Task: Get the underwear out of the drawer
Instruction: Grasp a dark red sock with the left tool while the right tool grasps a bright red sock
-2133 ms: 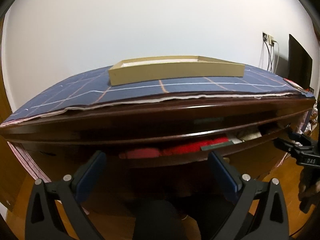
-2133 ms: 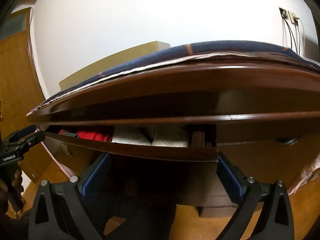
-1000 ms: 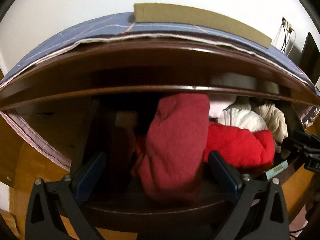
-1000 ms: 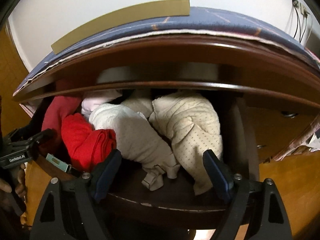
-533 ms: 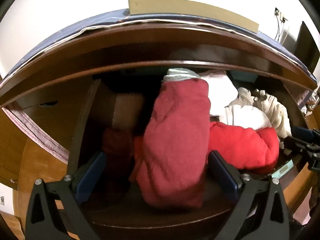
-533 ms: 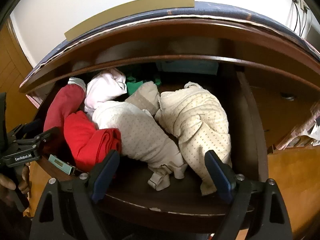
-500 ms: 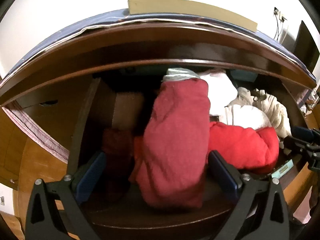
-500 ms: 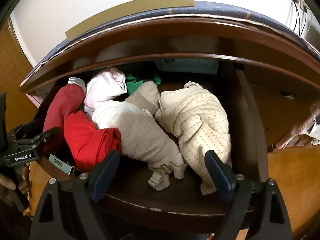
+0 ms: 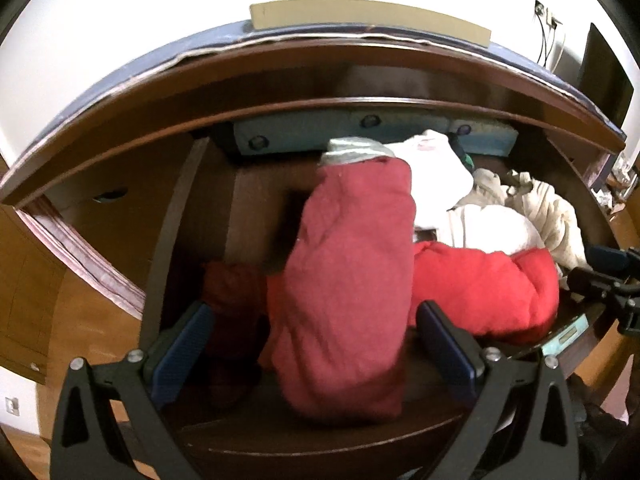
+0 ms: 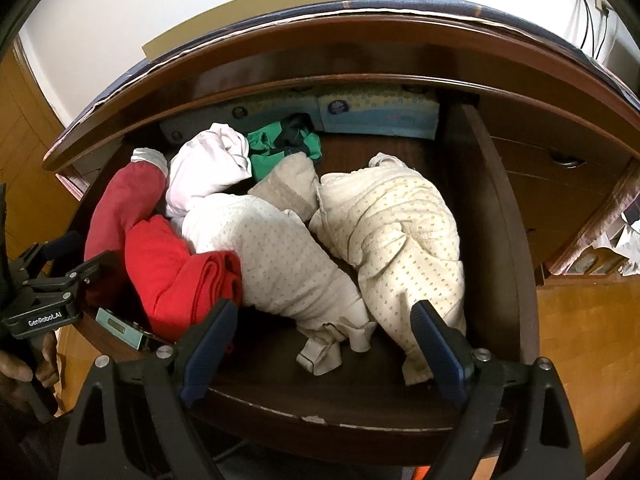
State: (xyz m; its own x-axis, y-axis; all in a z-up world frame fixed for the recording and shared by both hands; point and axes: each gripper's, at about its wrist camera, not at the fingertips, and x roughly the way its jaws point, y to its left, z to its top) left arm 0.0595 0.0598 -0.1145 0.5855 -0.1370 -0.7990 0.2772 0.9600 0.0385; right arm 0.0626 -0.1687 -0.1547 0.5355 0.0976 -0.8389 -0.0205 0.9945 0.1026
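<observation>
Now further over the open drawer (image 10: 496, 240), more of its back wall showing. Dark red underwear (image 9: 352, 288) between left tool (image 9: 316, 344) fingers, spread apart, untouched. Right tool (image 10: 324, 344) wide apart above dotted cream garments (image 10: 280, 264), bright red bundle (image 10: 176, 268) just left. Blue packs (image 10: 376, 116) beyond.

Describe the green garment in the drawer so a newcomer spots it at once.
Look in the open wooden drawer, toward its back. Before the pale blue patterned packs, behind the white bundle, lies the crumpled green garment, the only green piece among reds, whites and creams.
</observation>
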